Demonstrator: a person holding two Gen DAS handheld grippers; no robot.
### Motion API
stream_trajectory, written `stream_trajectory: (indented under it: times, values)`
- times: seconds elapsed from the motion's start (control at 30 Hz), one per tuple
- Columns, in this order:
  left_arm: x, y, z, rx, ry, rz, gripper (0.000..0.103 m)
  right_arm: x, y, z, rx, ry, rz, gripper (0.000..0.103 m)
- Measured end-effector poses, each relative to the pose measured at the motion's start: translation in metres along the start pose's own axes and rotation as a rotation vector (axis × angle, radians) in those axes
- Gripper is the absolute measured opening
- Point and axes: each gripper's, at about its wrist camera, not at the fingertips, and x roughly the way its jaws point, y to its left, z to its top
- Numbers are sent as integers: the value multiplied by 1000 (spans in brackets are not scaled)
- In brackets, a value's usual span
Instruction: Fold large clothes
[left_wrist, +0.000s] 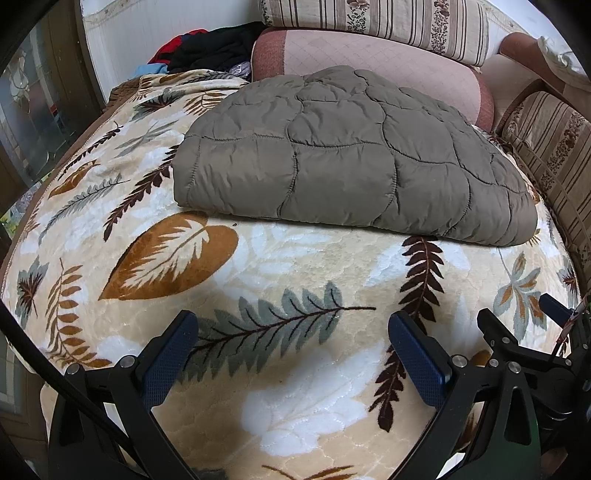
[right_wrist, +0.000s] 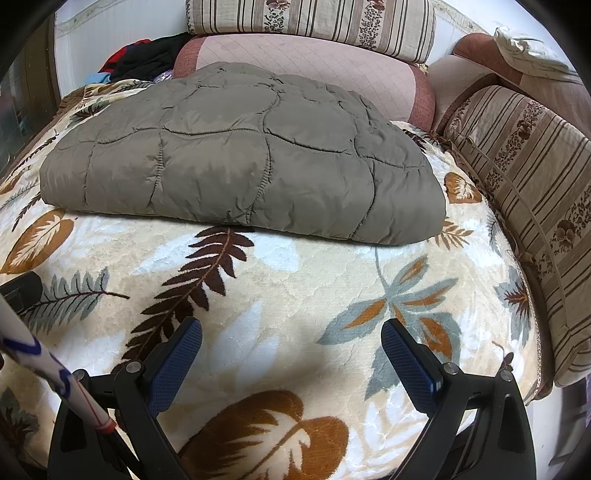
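A leaf-patterned blanket (left_wrist: 303, 266) covers the bed. Pink bolster (left_wrist: 369, 62) and striped cushions (right_wrist: 310, 18) line the white wall (left_wrist: 125, 33); dark clothes (left_wrist: 218, 48) are heaped in the corner.

Our left gripper (left_wrist: 291, 328) and right gripper (right_wrist: 291, 336) look alike: black angular arms, blue textured pads (right_wrist: 177, 363), silver round screws at the joints. A white, red-tipped cable (right_wrist: 55, 376) crosses the right view's lower left.
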Motion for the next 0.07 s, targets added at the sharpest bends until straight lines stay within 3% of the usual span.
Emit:
stream_trajectory:
  times: [0.07]
  values:
    - [0, 0, 0, 0, 1, 2, 102, 0, 0, 0, 1, 1, 1, 100]
